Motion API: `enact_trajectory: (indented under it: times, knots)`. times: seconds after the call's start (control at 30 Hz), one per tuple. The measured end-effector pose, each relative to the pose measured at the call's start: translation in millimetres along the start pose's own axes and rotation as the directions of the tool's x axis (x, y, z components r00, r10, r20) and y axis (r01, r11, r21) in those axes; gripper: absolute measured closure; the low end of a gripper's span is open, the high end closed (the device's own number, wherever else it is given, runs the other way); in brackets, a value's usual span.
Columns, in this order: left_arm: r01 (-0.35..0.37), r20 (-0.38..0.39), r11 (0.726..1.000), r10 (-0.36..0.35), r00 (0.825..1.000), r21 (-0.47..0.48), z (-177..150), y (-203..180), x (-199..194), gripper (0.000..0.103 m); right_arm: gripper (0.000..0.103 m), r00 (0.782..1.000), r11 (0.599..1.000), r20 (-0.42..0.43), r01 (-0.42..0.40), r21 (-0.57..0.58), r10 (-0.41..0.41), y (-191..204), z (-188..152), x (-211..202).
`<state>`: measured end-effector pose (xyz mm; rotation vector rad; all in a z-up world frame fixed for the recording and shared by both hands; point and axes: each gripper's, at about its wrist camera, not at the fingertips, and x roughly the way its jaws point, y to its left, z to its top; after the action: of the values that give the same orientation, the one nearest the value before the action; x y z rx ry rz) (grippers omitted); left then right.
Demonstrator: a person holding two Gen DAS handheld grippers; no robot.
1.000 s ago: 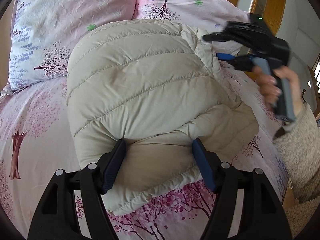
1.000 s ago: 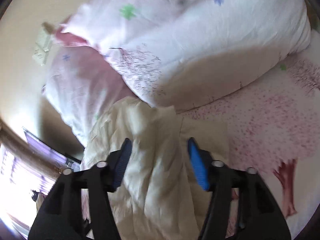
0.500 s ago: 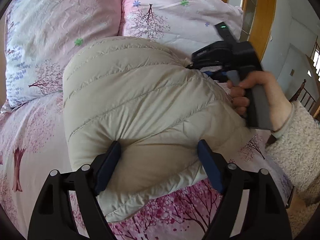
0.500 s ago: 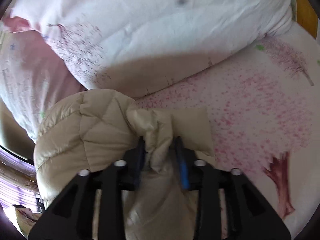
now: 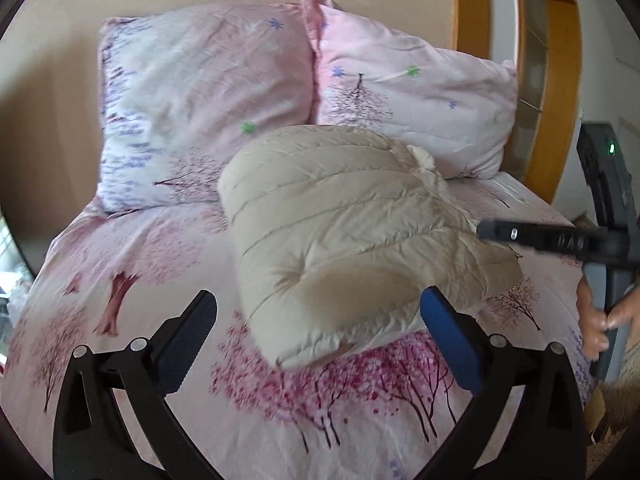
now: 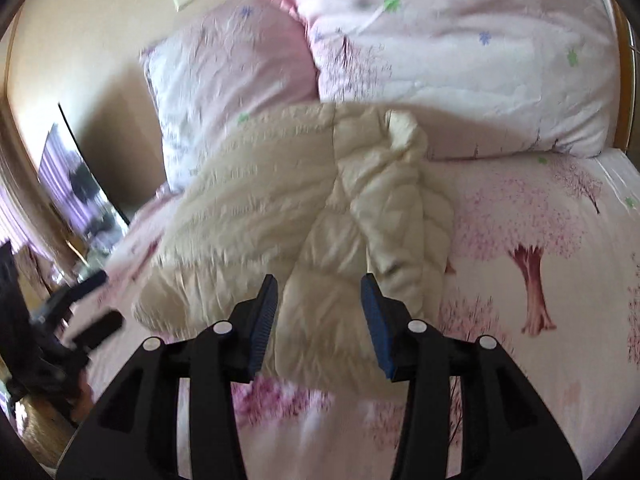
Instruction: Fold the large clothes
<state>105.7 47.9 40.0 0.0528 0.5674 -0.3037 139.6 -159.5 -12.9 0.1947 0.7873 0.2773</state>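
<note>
Colours and patterns on the bed

The puffy quilted down jacket point(image 5: 348, 236) is plain cream-beige with stitched channel lines. The cotton bedsheet point(image 5: 132, 280) is pale pink, printed with pink blossom trees on reddish-brown trunks. Both stuffed pillows point(image 5: 200, 108) are pale pink with dark sketched trees and small blue and green flowers. The left gripper point(image 5: 316, 332) is black with blue finger pads point(image 5: 452, 340). The wall point(image 5: 80, 12) is beige; the door frame point(image 5: 560, 80) is orange-brown wood.

The left gripper point(image 5: 318, 320) had black forked arms studded with silver round screws and ribbed blue pads. The right gripper point(image 6: 319, 312) matched it: black frame, silver screws, blue ribbed pads. From the left wrist view its body showed dark grey with a grey handle and a green light, gripped by a hand point(image 5: 600, 320).
</note>
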Motion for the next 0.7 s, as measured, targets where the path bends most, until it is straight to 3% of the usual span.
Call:
enact_trajectory:
  times: [0.13, 0.27, 0.4, 0.47, 0.6, 0.7]
  knots:
    - [-0.005, -0.019, 0.998, 0.004, 1.0, -0.057, -9.6, 4.6, -7.1, 0.001, 0.058, 0.993, 0.997, -0.094, 0.073, -0.004, -0.073, -9.3, -11.8, 32.2]
    - [-0.034, -0.024, 0.996, 0.032, 0.999, -0.084, -20.6, 5.6, -12.1, 0.001, 0.051, 0.993, 0.996, -0.07, 0.094, -0.005, -0.094, -9.4, -11.5, 32.1]
    - [-0.064, -0.064, 0.991, 0.057, 0.996, -0.117, -32.2, 7.9, -13.2, 0.001, 0.013, 0.988, 0.988, 0.038, 0.15, -0.037, -0.149, 4.1, -15.1, -3.4]
    - [-0.098, -0.095, 0.987, 0.086, 0.992, -0.128, -38.4, 8.9, -11.5, 0.001, 0.007, 0.987, 0.987, 0.066, 0.151, -0.056, -0.147, 10.3, -19.5, -16.3]
    - [-0.137, -0.138, 0.982, 0.119, 0.983, -0.133, -51.4, 8.7, -11.3, 0.001, 0.002, 0.986, 0.986, 0.084, 0.151, -0.075, -0.144, 20.9, -31.7, -39.5]
    - [-0.168, -0.169, 0.977, 0.145, 0.975, -0.129, -58.3, 8.1, -11.6, 0.001, 0.002, 0.987, 0.985, 0.048, 0.156, -0.073, -0.152, 23.1, -41.6, -43.8]
